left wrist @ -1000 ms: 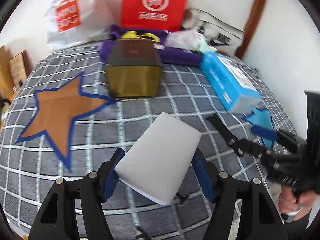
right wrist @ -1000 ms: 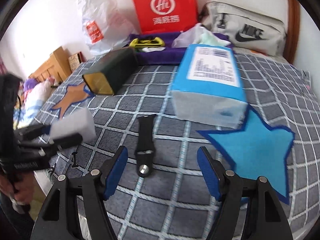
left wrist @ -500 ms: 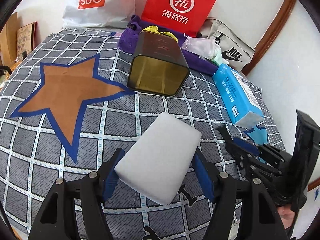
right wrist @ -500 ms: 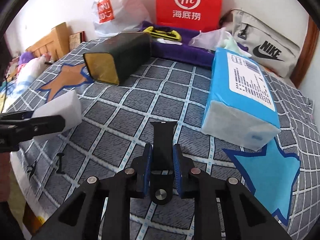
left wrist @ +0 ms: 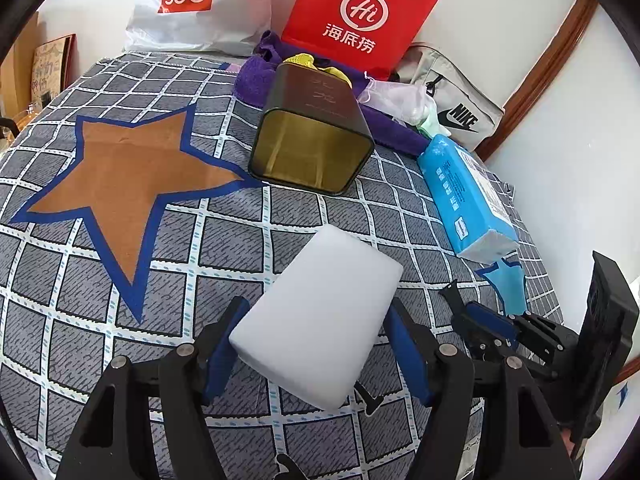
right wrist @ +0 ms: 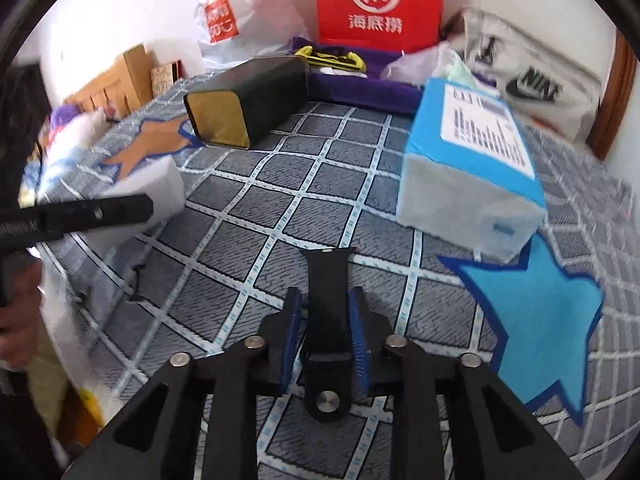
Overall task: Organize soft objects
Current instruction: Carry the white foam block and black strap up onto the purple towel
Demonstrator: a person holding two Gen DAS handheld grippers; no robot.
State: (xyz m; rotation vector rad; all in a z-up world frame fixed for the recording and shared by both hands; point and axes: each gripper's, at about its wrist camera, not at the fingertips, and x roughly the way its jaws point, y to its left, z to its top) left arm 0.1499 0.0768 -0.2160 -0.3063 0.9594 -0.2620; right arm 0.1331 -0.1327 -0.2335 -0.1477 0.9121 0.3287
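On a checked bed cover (left wrist: 240, 240), 2 hand-held grippers each carry a soft thing: the left gripper (left wrist: 316, 344) is clamped across a white sponge (left wrist: 320, 320), its blue pads (left wrist: 218, 354) pressed to the long sides, while the right gripper (right wrist: 325, 332) has just been closing its jaws and now pinches a black strap (right wrist: 326, 316) at its buckle end. Taking the open tin (left wrist: 312, 136) lying on its side as the landmark, the sponge hangs in front of its mouth, nearer the camera; the strap is in front and to the right of it, close to the blue tissue pack (right wrist: 468, 168) that lies to the tin's right. Beyond the tin are a purple towel (left wrist: 256, 80) and a red bag (left wrist: 356, 20). The step in hand looks like carrying both pieces to a place, possibly the tin, though that cannot be told. To do it well, keep the squeeze on the sponge light and even so it does not bulge out, lift the limp strap well clear so its free end does not drag on the cover, and bring 1 gripper to the tin at a time so the 2 do not collide.
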